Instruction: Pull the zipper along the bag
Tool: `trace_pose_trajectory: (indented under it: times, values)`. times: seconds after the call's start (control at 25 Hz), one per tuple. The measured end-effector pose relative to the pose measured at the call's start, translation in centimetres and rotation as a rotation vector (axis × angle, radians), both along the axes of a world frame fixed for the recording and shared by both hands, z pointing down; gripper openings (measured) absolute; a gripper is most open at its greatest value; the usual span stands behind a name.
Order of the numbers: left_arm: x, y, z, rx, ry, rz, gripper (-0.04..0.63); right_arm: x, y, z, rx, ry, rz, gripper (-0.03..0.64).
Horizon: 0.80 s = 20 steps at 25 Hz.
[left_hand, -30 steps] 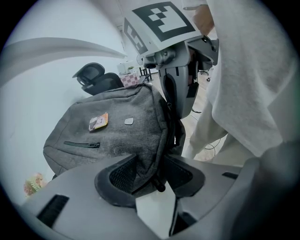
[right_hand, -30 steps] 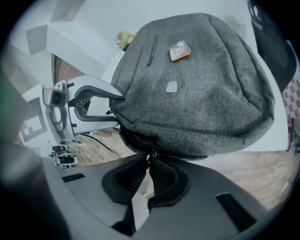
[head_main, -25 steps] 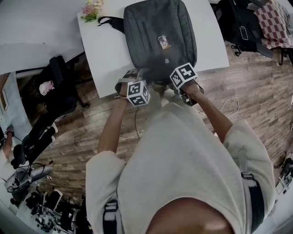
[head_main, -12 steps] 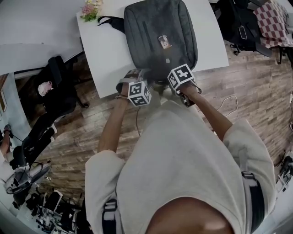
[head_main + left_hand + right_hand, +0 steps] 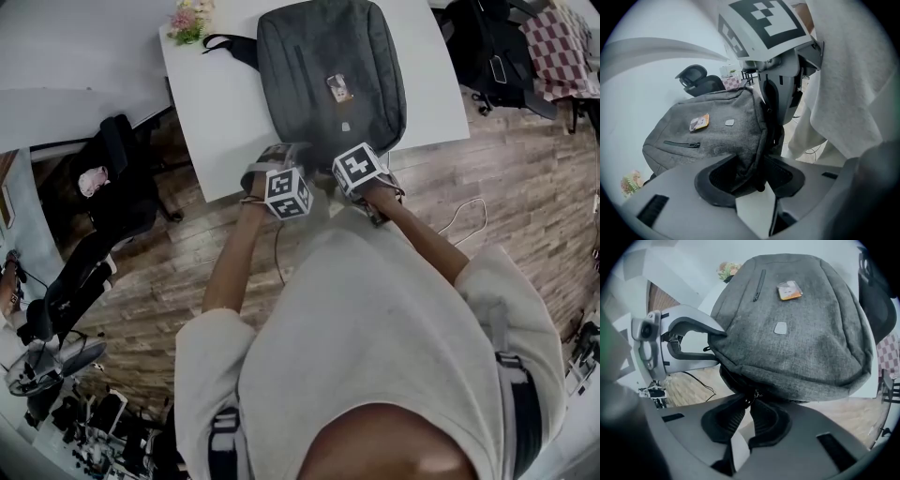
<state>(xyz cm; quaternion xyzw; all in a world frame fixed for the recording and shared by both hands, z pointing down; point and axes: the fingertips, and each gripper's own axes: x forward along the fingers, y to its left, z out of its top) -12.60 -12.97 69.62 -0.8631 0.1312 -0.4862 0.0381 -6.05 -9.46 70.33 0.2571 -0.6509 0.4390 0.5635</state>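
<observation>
A grey backpack (image 5: 328,75) lies flat on the white table (image 5: 211,103), with an orange tag (image 5: 336,86) on its front. My left gripper (image 5: 278,161) is shut on a fold of the bag's fabric (image 5: 743,154) at its near left corner. My right gripper (image 5: 342,178) sits at the bag's near edge, just right of the left one. A small dark zipper pull (image 5: 752,395) is pinched between its pad tips (image 5: 759,409), and the jaws are opening slightly. In the right gripper view the left gripper (image 5: 715,345) clamps the bag's side.
The table's near edge (image 5: 427,136) runs just under the bag, over the wood floor. Flowers (image 5: 187,19) stand at the table's far left corner. A black office chair (image 5: 122,178) is at the left, dark bags and a checked cloth (image 5: 553,37) at the upper right.
My right gripper has slid left along the bag's near edge, closer to the left gripper. The left gripper has kept its hold and barely moved.
</observation>
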Motion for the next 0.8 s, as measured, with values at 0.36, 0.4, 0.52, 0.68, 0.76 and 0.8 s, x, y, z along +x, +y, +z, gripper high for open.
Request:
trace_pose_trajectory:
  times: [0.36,0.4,0.52,0.68,0.76,0.8]
  values:
    - [0.0,0.7,-1.7,0.053,0.036,-0.084,0.224,0.2,0.9,-0.9,0.082,-0.283,0.019,0.1]
    - [0.1,0.7,-2.2,0.05,0.055,-0.121,0.235,0.4,1.1,-1.3,0.094,-0.313,0.024,0.162]
    - [-0.4,0.5,-3.7,0.031,0.126,-0.253,0.276,1.5,0.8,-2.5,0.178,-0.356,0.025,0.199]
    - [-1.4,-0.8,-6.8,0.025,0.287,-0.469,0.275,3.0,-1.4,-5.0,0.353,-0.398,0.051,0.144]
    - [-1.3,-1.9,-9.0,0.047,0.379,-0.565,0.265,3.3,-3.0,-7.0,0.462,-0.411,0.051,0.129]
    - [-1.2,-2.6,-10.2,0.065,0.424,-0.601,0.256,3.2,-3.9,-8.0,0.516,-0.416,0.049,0.118]
